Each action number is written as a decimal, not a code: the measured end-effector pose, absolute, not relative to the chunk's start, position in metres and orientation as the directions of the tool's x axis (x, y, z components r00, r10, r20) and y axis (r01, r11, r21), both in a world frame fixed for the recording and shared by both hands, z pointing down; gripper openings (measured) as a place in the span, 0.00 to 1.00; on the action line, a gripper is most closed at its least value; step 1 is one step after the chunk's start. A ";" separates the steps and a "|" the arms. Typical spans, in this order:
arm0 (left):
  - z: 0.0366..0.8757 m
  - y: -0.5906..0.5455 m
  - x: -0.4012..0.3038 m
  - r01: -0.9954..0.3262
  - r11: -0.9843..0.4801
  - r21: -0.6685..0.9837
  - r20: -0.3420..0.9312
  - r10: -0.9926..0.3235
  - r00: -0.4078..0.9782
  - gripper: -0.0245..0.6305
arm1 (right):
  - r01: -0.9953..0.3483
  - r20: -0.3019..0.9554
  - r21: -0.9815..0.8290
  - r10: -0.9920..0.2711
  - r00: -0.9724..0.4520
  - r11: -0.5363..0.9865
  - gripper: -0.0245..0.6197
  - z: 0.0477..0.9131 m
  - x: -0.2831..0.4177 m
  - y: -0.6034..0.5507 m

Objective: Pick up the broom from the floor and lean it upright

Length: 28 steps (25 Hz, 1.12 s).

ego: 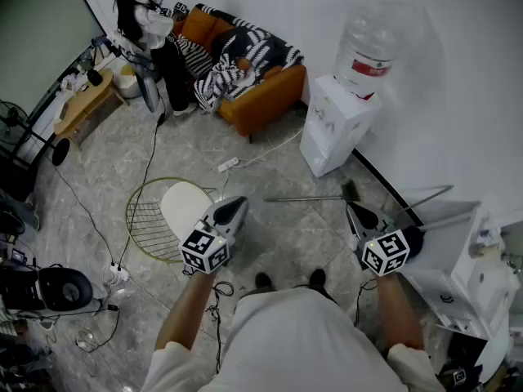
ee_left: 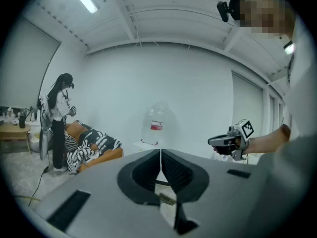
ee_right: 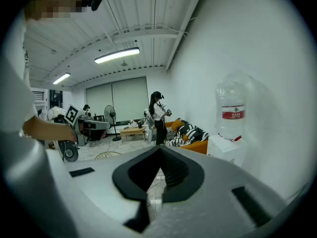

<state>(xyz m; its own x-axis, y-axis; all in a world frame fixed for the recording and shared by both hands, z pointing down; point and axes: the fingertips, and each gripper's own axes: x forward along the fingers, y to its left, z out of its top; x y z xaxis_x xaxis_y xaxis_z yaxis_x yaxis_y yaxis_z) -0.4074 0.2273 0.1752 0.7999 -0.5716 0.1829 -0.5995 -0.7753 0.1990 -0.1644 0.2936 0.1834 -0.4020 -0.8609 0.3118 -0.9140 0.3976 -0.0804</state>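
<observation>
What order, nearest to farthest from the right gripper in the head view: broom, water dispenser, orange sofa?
1. broom, on the floor just ahead of the right gripper.
2. water dispenser, by the wall.
3. orange sofa, farther back, left.

Broom [ego: 310, 198] on floor [ego: 282, 239] nr dispenser [ego: 331, 125]; sofa [ego: 265, 92] left.

Left gripper [ee_left: 160, 155]: jaws closed tip to tip, nothing between. Water bottle [ee_left: 157, 125] straight ahead; right gripper [ee_left: 213, 141] at right; standing person [ee_left: 58, 123] far left.
</observation>
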 end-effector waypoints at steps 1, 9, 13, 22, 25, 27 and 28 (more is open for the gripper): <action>0.176 0.226 -0.409 -0.599 -0.776 0.198 0.181 -0.572 0.800 0.05 | -0.914 0.312 -0.081 -0.861 -0.402 0.398 0.03 0.185 -0.167 0.293; 0.180 0.223 -0.425 -0.590 -0.781 0.204 0.181 -0.562 0.807 0.05 | -0.914 0.310 -0.078 -0.862 -0.401 0.398 0.03 0.184 -0.187 0.286; 0.185 0.225 -0.437 -0.575 -0.793 0.201 0.188 -0.545 0.817 0.05 | -0.912 0.314 -0.067 -0.860 -0.403 0.404 0.03 0.186 -0.206 0.288; 0.205 0.232 -0.465 -0.548 -0.808 0.218 0.211 -0.509 0.834 0.05 | -0.929 0.322 -0.095 -0.872 -0.368 0.357 0.03 0.203 -0.235 0.302; 0.214 0.232 -0.468 -0.553 -0.800 0.233 0.224 -0.509 0.831 0.05 | -0.931 0.336 -0.110 -0.869 -0.363 0.347 0.03 0.211 -0.236 0.304; 0.220 0.229 -0.467 -0.555 -0.797 0.236 0.231 -0.509 0.829 0.05 | -0.931 0.343 -0.115 -0.866 -0.364 0.346 0.03 0.216 -0.235 0.300; 0.223 0.226 -0.465 -0.556 -0.797 0.237 0.234 -0.509 0.829 0.05 | -0.931 0.346 -0.118 -0.864 -0.365 0.346 0.03 0.218 -0.233 0.297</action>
<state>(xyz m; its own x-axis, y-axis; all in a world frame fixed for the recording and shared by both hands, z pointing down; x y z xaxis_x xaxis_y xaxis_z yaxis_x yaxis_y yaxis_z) -0.4654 0.2260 0.2227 0.8286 -0.5087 0.2339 -0.5560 -0.7968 0.2368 -0.2330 0.2968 0.2184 -0.3652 -0.8644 0.3455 -0.9308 0.3462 -0.1177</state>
